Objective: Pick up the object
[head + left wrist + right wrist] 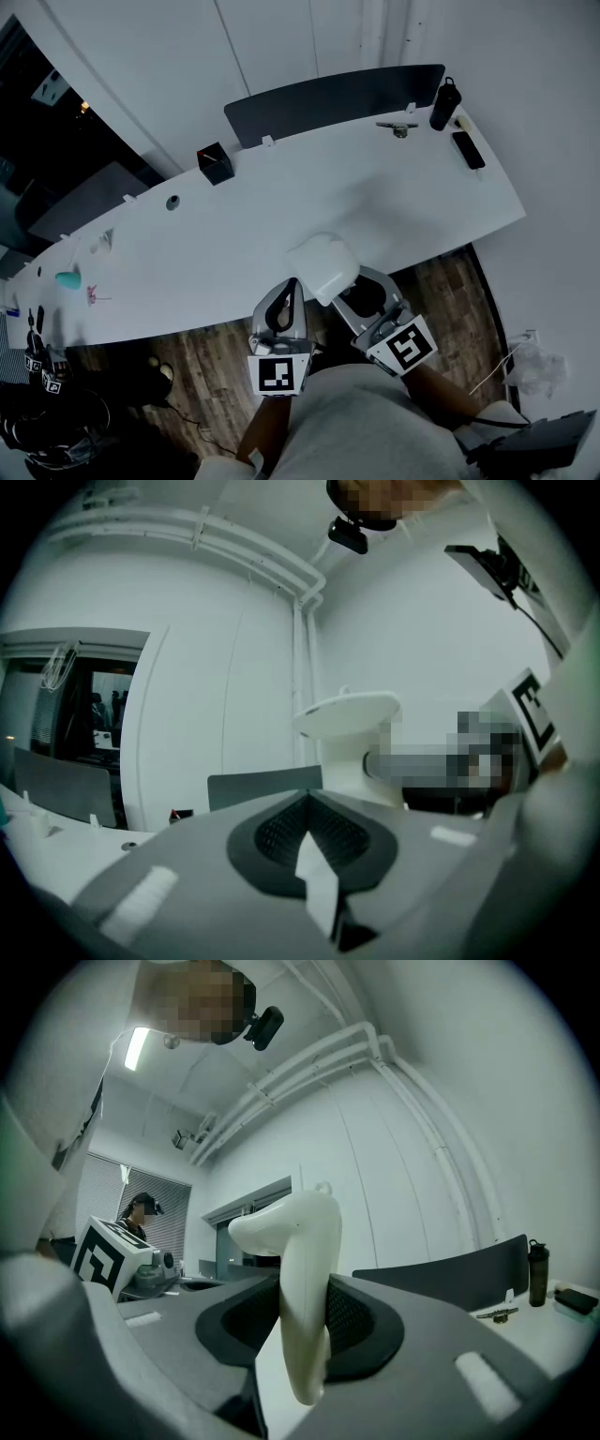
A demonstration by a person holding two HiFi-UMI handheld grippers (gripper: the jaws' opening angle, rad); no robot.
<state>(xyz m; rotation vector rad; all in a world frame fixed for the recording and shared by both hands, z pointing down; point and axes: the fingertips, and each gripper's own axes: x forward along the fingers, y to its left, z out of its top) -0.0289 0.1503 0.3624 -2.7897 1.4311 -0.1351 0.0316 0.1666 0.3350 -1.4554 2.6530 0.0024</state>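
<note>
Head view, white desk (309,202), right tool (302,1321) clamping white object (300,1232), left tool (309,832) seemingly closed.

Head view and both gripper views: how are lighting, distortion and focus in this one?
Head view: dim and bluish, the white desk bowed by the wide lens, otherwise sharp. Left gripper view: heavy fisheye with black corners, the left gripper soft from closeness. Right gripper view: same fisheye, a ceiling light flaring at upper left, the white object in the right gripper slightly soft.
</note>
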